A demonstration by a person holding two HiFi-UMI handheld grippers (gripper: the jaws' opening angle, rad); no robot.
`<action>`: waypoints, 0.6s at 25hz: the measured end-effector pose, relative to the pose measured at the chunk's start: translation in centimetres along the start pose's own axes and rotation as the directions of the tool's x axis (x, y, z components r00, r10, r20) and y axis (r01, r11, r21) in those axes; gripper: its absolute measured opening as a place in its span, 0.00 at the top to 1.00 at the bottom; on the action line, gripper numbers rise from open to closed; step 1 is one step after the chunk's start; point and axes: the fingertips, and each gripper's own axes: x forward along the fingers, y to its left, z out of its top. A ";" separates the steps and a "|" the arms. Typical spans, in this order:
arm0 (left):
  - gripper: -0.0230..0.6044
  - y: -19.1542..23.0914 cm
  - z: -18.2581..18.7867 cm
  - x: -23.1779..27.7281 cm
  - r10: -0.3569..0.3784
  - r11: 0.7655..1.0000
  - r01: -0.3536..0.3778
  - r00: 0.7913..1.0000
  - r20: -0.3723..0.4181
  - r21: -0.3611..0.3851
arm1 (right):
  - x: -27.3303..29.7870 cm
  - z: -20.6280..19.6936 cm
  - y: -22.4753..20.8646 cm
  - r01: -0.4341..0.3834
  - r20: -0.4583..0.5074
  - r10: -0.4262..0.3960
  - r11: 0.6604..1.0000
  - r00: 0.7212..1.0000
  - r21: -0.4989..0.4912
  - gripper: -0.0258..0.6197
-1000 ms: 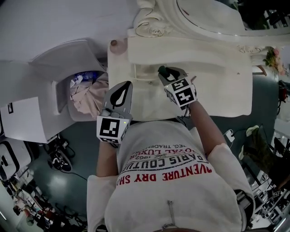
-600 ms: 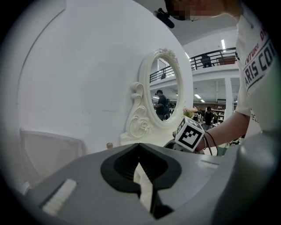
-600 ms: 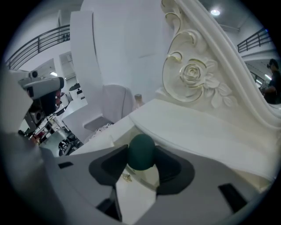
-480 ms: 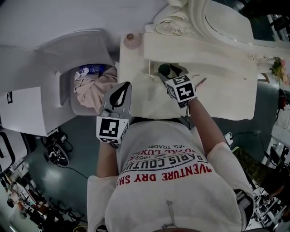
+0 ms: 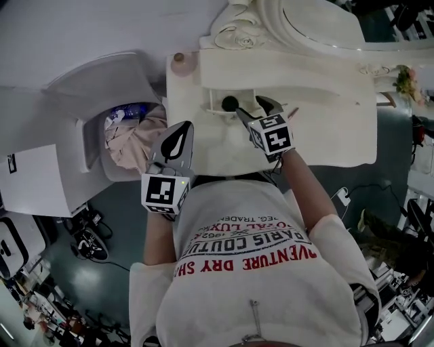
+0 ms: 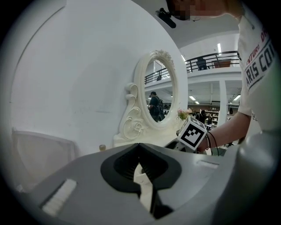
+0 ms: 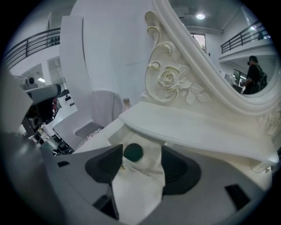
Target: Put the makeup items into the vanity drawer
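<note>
The cream vanity (image 5: 325,129) has its small drawer (image 5: 211,108) pulled out under the shelf. A dark green round makeup item (image 5: 230,103) lies inside it. In the right gripper view that item (image 7: 133,151) rests just beyond the left jaw's tip, free of the pads. My right gripper (image 5: 256,108) (image 7: 141,152) hovers over the drawer, pointing down; its jaws have just been opening and stand wide with nothing gripped. My left gripper (image 5: 180,130) (image 6: 139,147) hangs off the vanity's front left edge, tips together, empty.
An oval mirror (image 5: 325,20) with a carved frame backs the vanity. A small pinkish jar (image 5: 179,59) sits on its far left corner, a thin pinkish stick (image 5: 293,112) right of my right gripper. A white tub (image 5: 88,146) holding pink cloth (image 5: 132,146) stands to the left.
The right gripper, shut on the dark green item before, has opened and let it go; the item now lies in the drawer left of the jaws. The left gripper barely shifted.
</note>
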 end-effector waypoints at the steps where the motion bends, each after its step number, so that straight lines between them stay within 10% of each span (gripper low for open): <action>1: 0.95 -0.4 0.1 0.4 -0.014 1.000 0.014 1.000 0.001 0.003 | -0.6 -0.5 -0.7 0.017 0.000 -0.017 1.000 1.000 0.011 0.58; 15: 0.95 -8.1 1.1 8.1 -0.223 0.973 0.225 0.974 -0.044 0.045 | -5.6 -10.9 -11.1 0.238 -0.122 -0.214 0.941 0.969 0.242 0.58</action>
